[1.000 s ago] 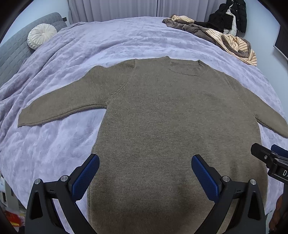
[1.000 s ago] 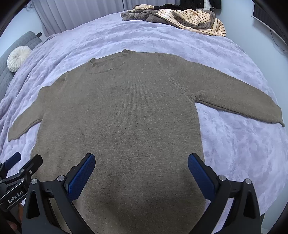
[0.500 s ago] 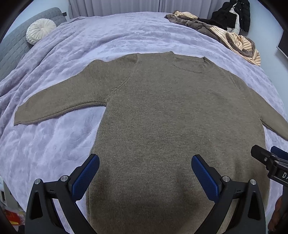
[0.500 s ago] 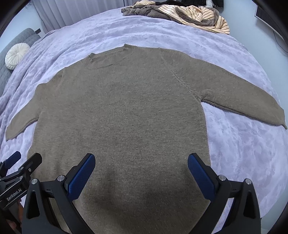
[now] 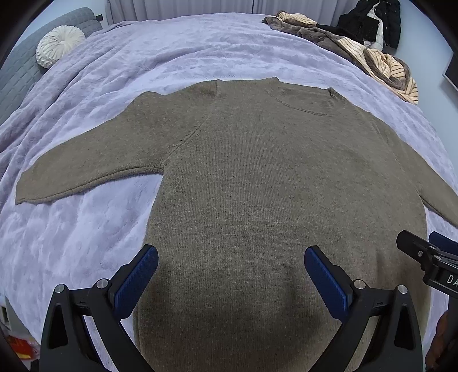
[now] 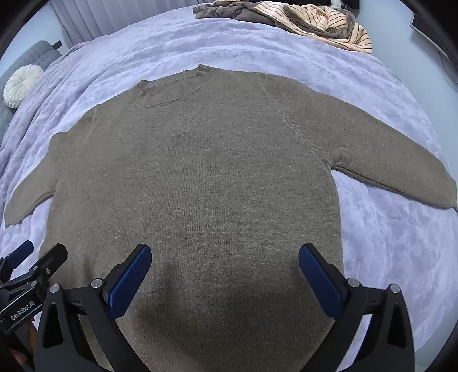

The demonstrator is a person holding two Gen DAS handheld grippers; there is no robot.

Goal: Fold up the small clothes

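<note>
An olive-brown knit sweater (image 5: 257, 186) lay flat and face up on a lilac plush blanket (image 5: 171, 51), both sleeves stretched out to the sides and the neckline at the far end from the cameras. No box, basket or other holder showed in either view; the blanket alone bore the sweater.

The left gripper (image 5: 230, 274) hung over the sweater's lower body near its left side edge, its blue-padded fingers spread wide with nothing between them. The right gripper (image 6: 224, 271) hung over the lower body toward the sweater's right side edge, likewise spread wide and holding nothing. Whether the fingertips touched the knit could not be told from these angles.

Beyond the sweater's neckline, at the far right corner of the blanket, sat a heap of clothes (image 5: 372, 57), brown and cream-striped, too bunched to tell how many pieces it held. A round pleated white cushion (image 5: 58, 43) rested well beyond the sweater's left sleeve, against a grey quilted headboard (image 5: 17, 65).

The sweater's hem was hidden under the gripper bodies in both views. In the left wrist view the sweater's right sleeve ran off the frame edge; in the right wrist view the right cuff reached the frame edge. A dark garment (image 5: 369, 20) behind the heap was too dim to identify.
</note>
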